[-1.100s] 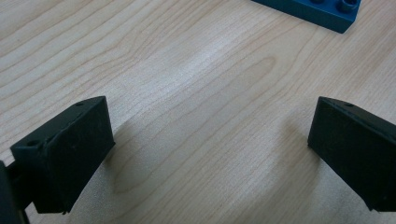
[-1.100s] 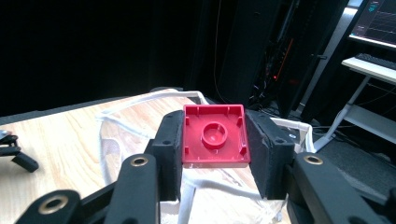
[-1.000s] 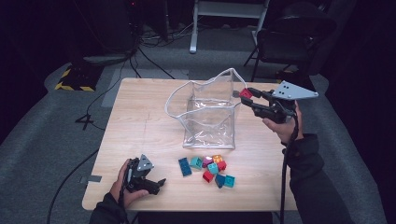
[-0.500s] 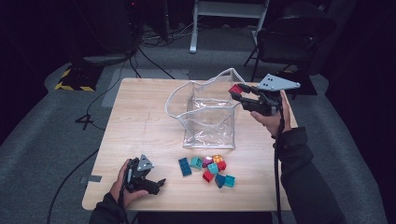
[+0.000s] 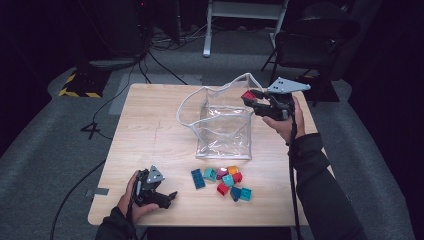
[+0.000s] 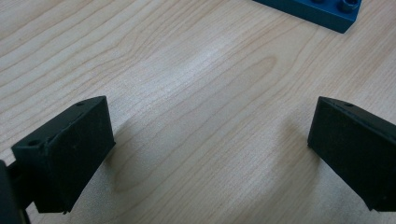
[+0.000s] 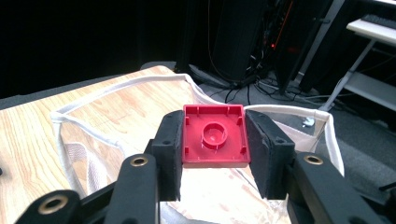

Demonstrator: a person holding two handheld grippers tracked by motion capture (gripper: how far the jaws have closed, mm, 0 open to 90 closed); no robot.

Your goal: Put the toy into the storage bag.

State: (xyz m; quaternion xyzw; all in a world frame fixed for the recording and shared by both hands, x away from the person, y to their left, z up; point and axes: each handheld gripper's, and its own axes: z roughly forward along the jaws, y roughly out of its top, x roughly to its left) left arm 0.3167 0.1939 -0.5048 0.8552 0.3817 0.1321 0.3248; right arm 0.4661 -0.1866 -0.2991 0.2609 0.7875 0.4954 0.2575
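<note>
Right tool (image 5: 251, 98) moved over bag rim (image 5: 220, 90), red block (image 7: 214, 135) clamped

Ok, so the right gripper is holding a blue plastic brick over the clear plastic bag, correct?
Not quite: the brick is red, not blue. The right gripper view shows the right gripper clamped on a red plastic brick, hollow underside facing the camera, over the clear plastic bag with the white rim.
</note>
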